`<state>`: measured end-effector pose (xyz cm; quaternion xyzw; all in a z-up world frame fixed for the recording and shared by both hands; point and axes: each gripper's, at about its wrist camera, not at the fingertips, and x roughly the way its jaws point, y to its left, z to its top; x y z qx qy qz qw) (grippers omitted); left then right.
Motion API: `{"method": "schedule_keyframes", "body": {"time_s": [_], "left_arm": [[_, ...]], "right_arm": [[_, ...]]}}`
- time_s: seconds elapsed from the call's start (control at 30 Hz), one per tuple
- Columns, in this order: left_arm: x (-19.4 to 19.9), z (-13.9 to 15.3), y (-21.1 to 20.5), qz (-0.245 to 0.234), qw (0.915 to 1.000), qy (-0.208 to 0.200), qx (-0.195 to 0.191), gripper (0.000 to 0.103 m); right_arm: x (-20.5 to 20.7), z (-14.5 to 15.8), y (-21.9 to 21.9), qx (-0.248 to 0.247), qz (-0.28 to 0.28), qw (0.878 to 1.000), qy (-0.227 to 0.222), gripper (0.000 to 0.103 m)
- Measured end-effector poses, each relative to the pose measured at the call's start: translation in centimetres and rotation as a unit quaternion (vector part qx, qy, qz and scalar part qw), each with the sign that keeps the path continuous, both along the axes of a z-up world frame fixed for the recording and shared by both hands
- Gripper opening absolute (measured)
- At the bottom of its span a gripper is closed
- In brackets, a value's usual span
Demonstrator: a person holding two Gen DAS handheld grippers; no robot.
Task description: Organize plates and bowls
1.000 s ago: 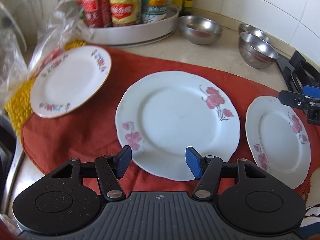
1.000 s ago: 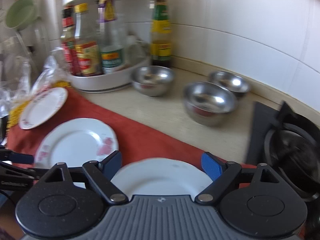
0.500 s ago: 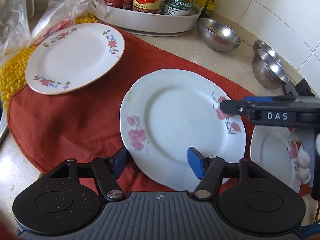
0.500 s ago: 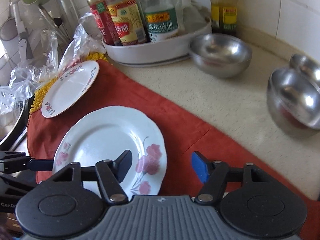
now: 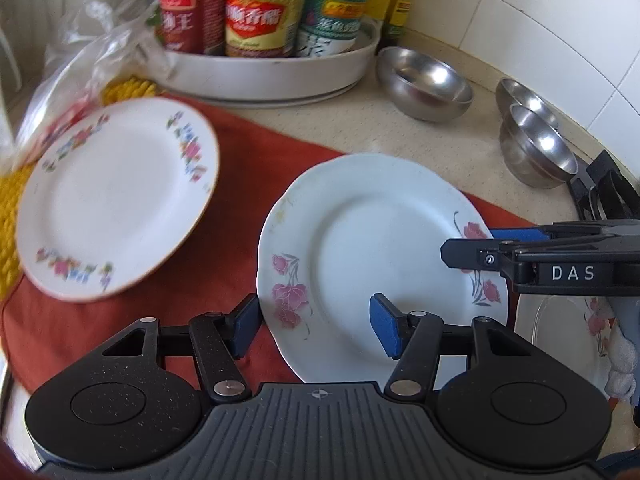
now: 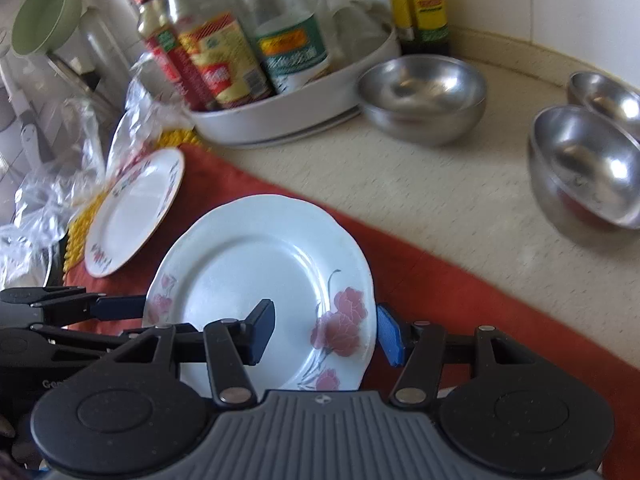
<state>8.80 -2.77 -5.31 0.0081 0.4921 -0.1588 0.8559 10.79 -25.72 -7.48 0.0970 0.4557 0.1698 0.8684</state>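
- Two grippers are seen at the large rose plate (image 5: pixel 372 248), which lies flat on the red cloth (image 5: pixel 236 200).
- Left gripper (image 5: pixel 314 330): jaws are spread, straddling the plate's near-left rim, nothing grasped.
- Right gripper (image 6: pixel 326 334): jaws are parted across the plate's right rim, not clamped.
- A floral plate (image 5: pixel 116 196) is tilted to the left of the rose plate.
- Three steel bowls (image 6: pixel 420 98) are seen beyond it on the counter.
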Motion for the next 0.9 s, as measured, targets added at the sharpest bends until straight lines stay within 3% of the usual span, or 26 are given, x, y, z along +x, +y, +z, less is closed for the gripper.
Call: {"method": "schedule_keyframes", "body": {"time_s": [0.17,0.4,0.63,0.9], "left_arm": [[1.8,-0.4,-1.2,-0.018,0.9998,0.000,0.003,0.066],[2.2,-0.2,-1.8,-0.012,0.9993,-0.008,0.036,0.066],[0.7,1.2,-2.0,-0.017,0.9976,-0.034,0.057,0.067],[-1.9,2.5,-4.7,-0.069,0.9941,-0.052,0.067,0.068]], "right_arm": [[1.0,-0.3,-0.9,0.003,-0.029,1.000,0.004,0.056],[0.0,1.2,-1.8,-0.047,-0.047,0.997,-0.050,0.055],[-2.7,1.5,-4.9,-0.043,-0.087,0.994,-0.047,0.055],[-6.8,1.3,-8.8,-0.055,-0.125,0.990,-0.043,0.055]]}}
